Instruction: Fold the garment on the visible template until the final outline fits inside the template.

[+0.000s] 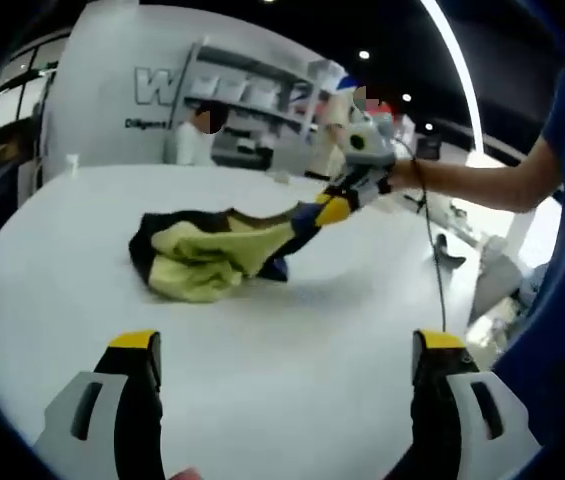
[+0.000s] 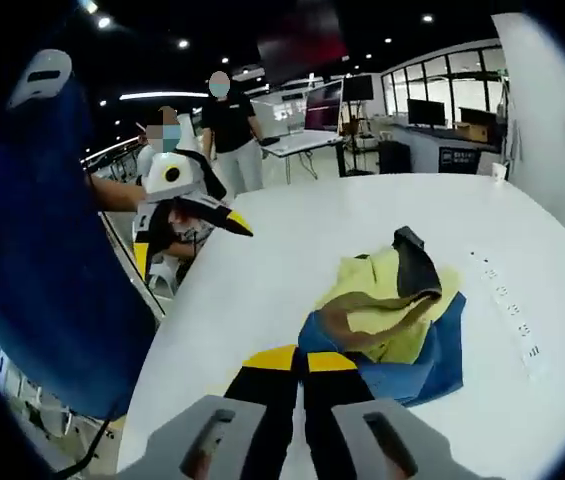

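A crumpled garment (image 1: 202, 258) in yellow-green, black and blue lies bunched on the white table (image 1: 292, 340). In the left gripper view my left gripper (image 1: 284, 352) hovers open and wide over bare table, well short of the cloth. My right gripper (image 1: 333, 209) comes in from the right, shut on one stretched end of the garment and lifting it a little. The right gripper view shows my right gripper (image 2: 303, 361) closed on the garment's (image 2: 392, 305) blue edge. My left gripper (image 2: 192, 236) is at the upper left there, jaws apart and held by a hand.
The round table edge (image 2: 177, 330) runs along the left in the right gripper view. A row of small marks (image 2: 507, 300) sits on the table beyond the cloth. A blue sleeve (image 2: 42, 260) is close by. People and shelving stand far behind.
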Motion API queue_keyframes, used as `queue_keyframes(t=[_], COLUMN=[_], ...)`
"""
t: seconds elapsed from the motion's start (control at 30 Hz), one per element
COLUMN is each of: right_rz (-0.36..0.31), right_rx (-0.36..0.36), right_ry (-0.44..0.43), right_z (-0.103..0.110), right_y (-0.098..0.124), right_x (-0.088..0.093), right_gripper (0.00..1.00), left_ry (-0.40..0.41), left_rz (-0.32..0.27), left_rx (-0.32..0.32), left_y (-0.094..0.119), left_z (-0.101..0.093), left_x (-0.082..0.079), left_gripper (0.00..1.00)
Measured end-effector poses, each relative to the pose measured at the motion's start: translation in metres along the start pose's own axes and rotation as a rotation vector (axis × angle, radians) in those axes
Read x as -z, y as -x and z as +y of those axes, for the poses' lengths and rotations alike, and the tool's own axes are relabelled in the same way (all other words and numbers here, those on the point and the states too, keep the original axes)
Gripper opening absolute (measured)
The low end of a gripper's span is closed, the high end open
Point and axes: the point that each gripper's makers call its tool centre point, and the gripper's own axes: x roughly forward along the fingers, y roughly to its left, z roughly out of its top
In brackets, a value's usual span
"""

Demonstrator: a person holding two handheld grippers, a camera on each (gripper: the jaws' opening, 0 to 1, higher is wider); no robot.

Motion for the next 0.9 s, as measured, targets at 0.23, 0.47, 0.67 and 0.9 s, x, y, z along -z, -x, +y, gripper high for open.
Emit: queue_keyframes(t=[0.23, 0.47, 0.67, 0.9], right_rz=[0.013, 0.030, 0.050, 0.074], right_rx=[-0.003, 0.005, 0.011, 0.005], right_ry=[0.006, -0.001, -0.005, -0.021], right_z=[0.028, 0.043, 0.057, 0.077], right_y=[-0.001, 0.004, 0.009, 0.012], right_x=[0.010, 0.024, 0.036, 0.052], right_gripper=[0.00, 0.00, 0.00, 0.00], left_ry=[-0.015, -0.046, -0.069, -0.108], left_rz=[0.004, 0.011, 0.007, 0.004], left_rx=[0.025, 0.067, 0.094, 0.134], left_y=[-0.004, -0.013, -0.018, -0.026], left_z=[-0.008, -0.018, -0.020, -0.021], left_x=[-0.002, -0.011, -0.021, -0.034], left_gripper=[0.99, 0.98, 0.98, 0.95])
